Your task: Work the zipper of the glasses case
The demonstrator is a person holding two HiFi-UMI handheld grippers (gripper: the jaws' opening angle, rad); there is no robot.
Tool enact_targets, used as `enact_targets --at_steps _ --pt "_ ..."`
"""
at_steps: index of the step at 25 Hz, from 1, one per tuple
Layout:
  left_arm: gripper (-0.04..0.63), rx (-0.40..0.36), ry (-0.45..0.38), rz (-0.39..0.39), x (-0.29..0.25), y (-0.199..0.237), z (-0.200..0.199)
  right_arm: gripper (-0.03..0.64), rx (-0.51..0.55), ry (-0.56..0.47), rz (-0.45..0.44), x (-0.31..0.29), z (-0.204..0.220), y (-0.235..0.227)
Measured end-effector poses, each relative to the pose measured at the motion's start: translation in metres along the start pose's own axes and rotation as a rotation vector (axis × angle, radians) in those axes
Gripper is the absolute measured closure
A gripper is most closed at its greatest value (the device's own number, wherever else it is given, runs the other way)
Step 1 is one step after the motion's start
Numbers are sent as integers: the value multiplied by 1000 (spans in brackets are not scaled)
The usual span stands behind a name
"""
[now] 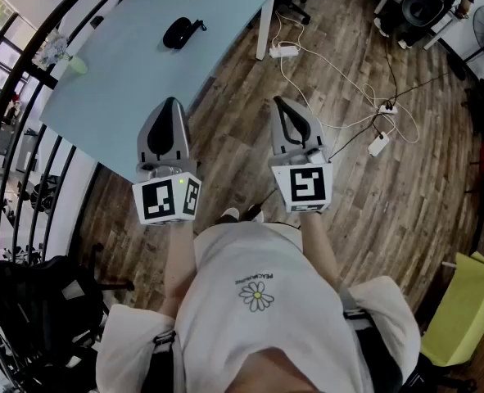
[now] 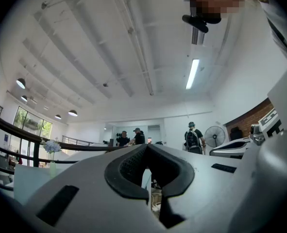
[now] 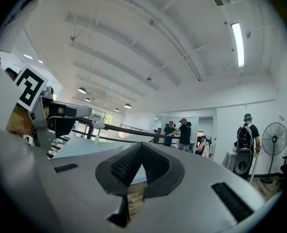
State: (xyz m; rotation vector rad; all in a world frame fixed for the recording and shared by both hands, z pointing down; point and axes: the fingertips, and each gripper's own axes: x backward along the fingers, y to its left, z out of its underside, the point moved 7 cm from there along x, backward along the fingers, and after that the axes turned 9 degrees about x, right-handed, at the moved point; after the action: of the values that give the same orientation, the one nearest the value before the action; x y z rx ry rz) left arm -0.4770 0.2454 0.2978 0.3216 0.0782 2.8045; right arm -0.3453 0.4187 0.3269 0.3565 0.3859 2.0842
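1. Shirt (image 1: 262, 301) fills the bottom of the head view, so the person's standing back on the wood floor (image 1: 364, 187), not up at the work.
2. Pale blue surface (image 1: 135, 64) sits ahead and to the left. Reaching it means stepping that way, so aim could go off.
3. Left tongs (image 1: 172, 105) and right tongs (image 1: 284, 105) are both pinched closed on nothing, held up in the air. If they arrive closed like that, I reckon they'll just shove stuff instead of gripping.
4. Black case (image 1: 180, 33) lies alone toward the far side of the surface, well apart from both tongs. Nothing pins it, so tugging the zipper one-handed would probably drag the whole thing around.
5. Cables and a power strip (image 1: 284, 51) trail on the floor near the surface's leg. Trip hazard, honestly.
6. Zipper pull is too small to make out from here, so easy to miss.
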Motion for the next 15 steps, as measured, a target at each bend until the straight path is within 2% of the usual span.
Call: enact_targets --at_steps 10,15 --pt "580 -1 12 -14 -12 -14 6 609 -2 -4 -36 -5 13 -15" --pt "580 0 18 -15 -16 -15 10 609 -47 -22 -61 -10 20 -16"
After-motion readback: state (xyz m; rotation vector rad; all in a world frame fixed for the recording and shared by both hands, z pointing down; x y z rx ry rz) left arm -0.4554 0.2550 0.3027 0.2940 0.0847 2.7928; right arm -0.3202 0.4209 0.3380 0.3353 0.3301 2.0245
